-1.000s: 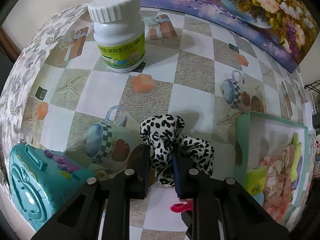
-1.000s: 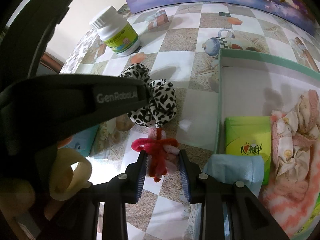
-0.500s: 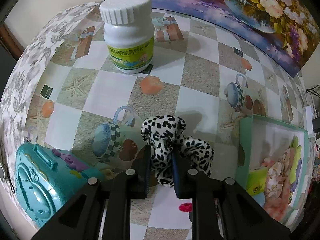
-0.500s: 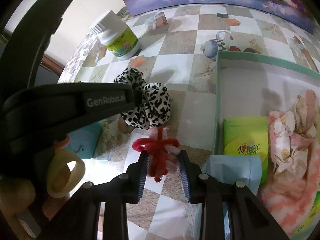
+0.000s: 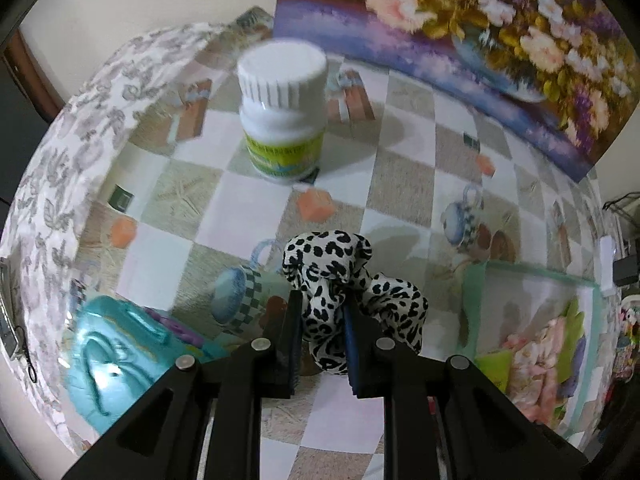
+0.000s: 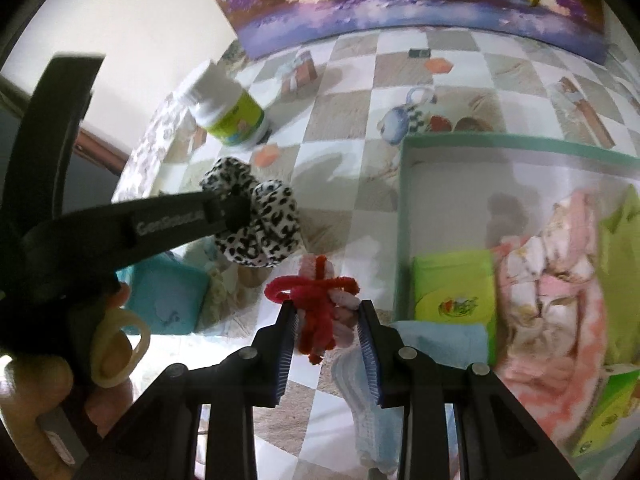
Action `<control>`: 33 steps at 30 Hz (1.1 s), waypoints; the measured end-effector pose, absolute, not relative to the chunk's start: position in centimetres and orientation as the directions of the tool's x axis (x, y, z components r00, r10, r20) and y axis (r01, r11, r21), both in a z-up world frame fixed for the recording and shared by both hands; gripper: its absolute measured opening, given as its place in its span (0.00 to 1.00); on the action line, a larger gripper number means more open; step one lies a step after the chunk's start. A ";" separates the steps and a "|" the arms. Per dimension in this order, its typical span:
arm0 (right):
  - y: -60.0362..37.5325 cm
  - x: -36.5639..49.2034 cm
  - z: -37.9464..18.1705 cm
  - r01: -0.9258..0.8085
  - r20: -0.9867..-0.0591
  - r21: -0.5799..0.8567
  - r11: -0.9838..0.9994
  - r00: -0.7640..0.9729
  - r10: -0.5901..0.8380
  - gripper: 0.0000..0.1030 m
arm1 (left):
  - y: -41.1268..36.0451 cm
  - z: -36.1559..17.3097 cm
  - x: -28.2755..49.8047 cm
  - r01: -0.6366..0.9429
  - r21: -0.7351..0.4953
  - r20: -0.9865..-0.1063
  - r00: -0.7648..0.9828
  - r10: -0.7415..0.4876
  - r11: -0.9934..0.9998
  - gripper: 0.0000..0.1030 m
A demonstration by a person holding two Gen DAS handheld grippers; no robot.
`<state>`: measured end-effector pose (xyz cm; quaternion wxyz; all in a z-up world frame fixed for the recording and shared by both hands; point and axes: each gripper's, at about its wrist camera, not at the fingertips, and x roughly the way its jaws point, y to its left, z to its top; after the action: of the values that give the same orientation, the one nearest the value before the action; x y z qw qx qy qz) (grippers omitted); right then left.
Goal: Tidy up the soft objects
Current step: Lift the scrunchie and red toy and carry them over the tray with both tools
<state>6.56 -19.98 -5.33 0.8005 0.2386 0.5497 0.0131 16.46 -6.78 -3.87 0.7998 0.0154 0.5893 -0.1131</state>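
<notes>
A desk (image 5: 404, 184) under a checked oilcloth printed with teapots stands against a pale wall, a flower painting (image 5: 480, 32) leaning at its far edge. One pill bottle (image 5: 282, 112), one teal case (image 5: 120, 356) and one green-rimmed box (image 6: 404, 216) of soft things. The left tongs (image 5: 322, 328) pinch one leopard-print scrunchie (image 5: 336, 276); the right tongs (image 6: 326, 320) grip one red-and-pink pipe-cleaner bundle (image 6: 316, 304) beside the box.

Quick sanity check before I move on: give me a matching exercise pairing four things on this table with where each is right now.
Things:
1. leopard-print scrunchie
2. red and pink pipe-cleaner bundle
3. white bottle
4. green packet

Places:
A. inside the green-rimmed box
B. between the right gripper pads
C. standing on the tablecloth
D. between the left gripper pads

Pairs: 1-D, 2-B, 3-C, 4-A
</notes>
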 end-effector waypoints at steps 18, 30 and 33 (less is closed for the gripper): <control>-28.9 1.0 4.9 0.451 -0.798 0.283 0.846 0.600 -0.053 0.31 | -6.6 6.6 13.8 0.237 -0.168 -0.847 0.462 -0.264 0.957 0.18; -37.5 -4.7 4.0 0.697 -0.843 0.234 0.677 0.492 -0.215 0.31 | -13.2 7.6 9.2 0.412 -0.126 -0.838 0.443 -0.319 0.902 0.19; -38.9 -5.8 3.1 0.733 -0.860 0.219 0.644 0.456 -0.227 0.32 | -16.0 6.5 7.3 0.477 -0.098 -0.852 0.414 -0.321 0.874 0.19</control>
<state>-5.79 -38.93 3.13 0.7999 0.2971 0.4264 -0.3000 7.30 -16.02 6.52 0.8369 0.0798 0.4862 -0.2384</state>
